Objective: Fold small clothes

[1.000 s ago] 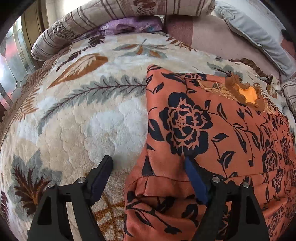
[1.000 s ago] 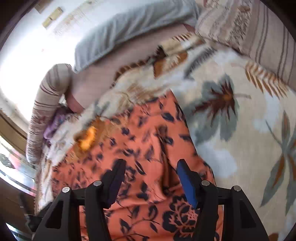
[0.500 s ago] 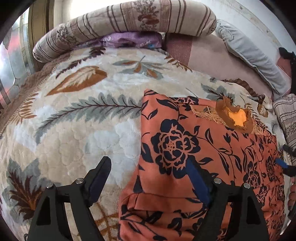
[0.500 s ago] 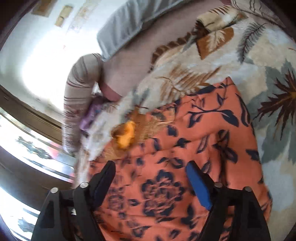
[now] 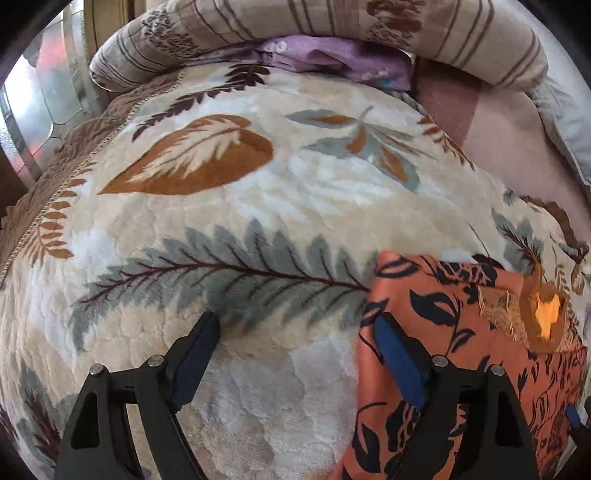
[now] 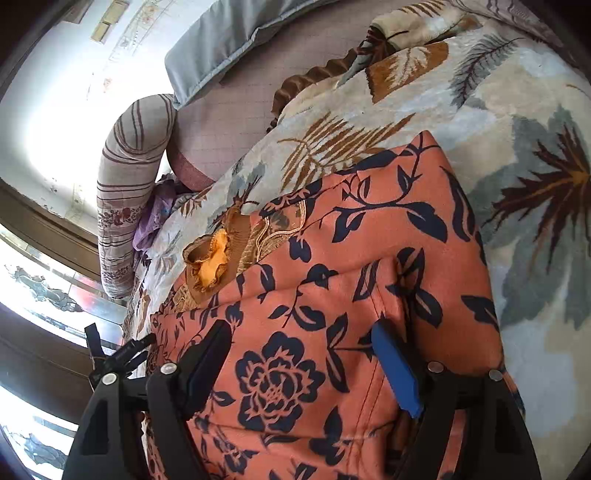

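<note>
You have an orange garment (image 6: pixel 332 280) printed with navy roses and leaves, with a gold-embroidered neckline. Under it lies a cream blanket (image 5: pixel 229 229) patterned in grey ferns and rust-brown leaves. Behind it are a beige bolster (image 5: pixel 332 29) with brown stripes and a lilac cloth (image 5: pixel 332 59).

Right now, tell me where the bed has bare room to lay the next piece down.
Free: the leaf-print blanket between the striped bolster and the orange floral garment, under the open left gripper. A second patch lies beyond the garment's far edge in the right wrist view. Crowded: the garment's own area under the open right gripper, and the pillows at the headboard end.
</note>
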{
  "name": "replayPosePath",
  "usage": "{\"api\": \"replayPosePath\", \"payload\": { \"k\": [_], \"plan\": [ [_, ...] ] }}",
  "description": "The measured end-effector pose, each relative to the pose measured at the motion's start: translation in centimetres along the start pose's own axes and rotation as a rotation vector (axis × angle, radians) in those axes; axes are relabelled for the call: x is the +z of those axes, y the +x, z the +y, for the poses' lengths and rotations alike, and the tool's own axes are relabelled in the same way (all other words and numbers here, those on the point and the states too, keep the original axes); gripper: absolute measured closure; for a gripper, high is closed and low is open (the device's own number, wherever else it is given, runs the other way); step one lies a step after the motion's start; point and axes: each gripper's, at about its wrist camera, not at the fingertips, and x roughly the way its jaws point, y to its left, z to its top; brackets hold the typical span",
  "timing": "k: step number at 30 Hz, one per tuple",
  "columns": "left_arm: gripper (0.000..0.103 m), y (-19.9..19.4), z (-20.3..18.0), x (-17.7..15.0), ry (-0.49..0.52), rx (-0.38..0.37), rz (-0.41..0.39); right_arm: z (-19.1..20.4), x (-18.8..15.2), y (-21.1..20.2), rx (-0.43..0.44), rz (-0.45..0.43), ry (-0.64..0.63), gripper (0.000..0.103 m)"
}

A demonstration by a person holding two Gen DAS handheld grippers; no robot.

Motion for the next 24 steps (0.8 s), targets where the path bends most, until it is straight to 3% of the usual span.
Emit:
{"api": "replayPosePath", "payload": {
  "k": [3,4,6,8,11,15,19,24],
  "plan": [
    [0.016,-0.2,-0.5,-0.2,0.041,-0.054,-0.021,0.6,0.6,-0.9,0.092,-0.043,0.007,0.022],
    [0.016,0.4,-1.0,-0.4,0.08,-0.016,-0.011,0.2,1.0,-0.5,0.106,-0.051,0.013,0.02],
    [0.012,1.3,-1.4,-0.8,0.107,0.034,-0.006,-1.8,2.0,1.4,0.039,-0.022,0.067,0.02],
    [0.012,0.3,-0.9,-0.6,0.071,0.035,0.001,-3.1,2.4,0.7,0.111,-0.064,0.172,0.02],
    [0.013,-2.9,0.3,-1.3,0.048,-0.001,-0.056,-1.0,2.1,-3.2,0.08,-0.15,0.082,0.019],
    [0.013,-7.9,1.9,-4.6,0.069,-0.112,-0.098,-0.9,-1.0,-7.9,0.073,-0.17,0.075,0.019],
    [0.013,-13.3,3.9,-9.6,0.09,-0.224,-0.113,-1.2,-5.5,-11.9,0.043,-0.097,0.054,0.019],
    [0.013,-17.7,6.5,-16.4,0.111,-0.311,-0.052,-3.4,-11.1,-15.6,-0.011,0.054,0.034,0.019]
  ]
}}
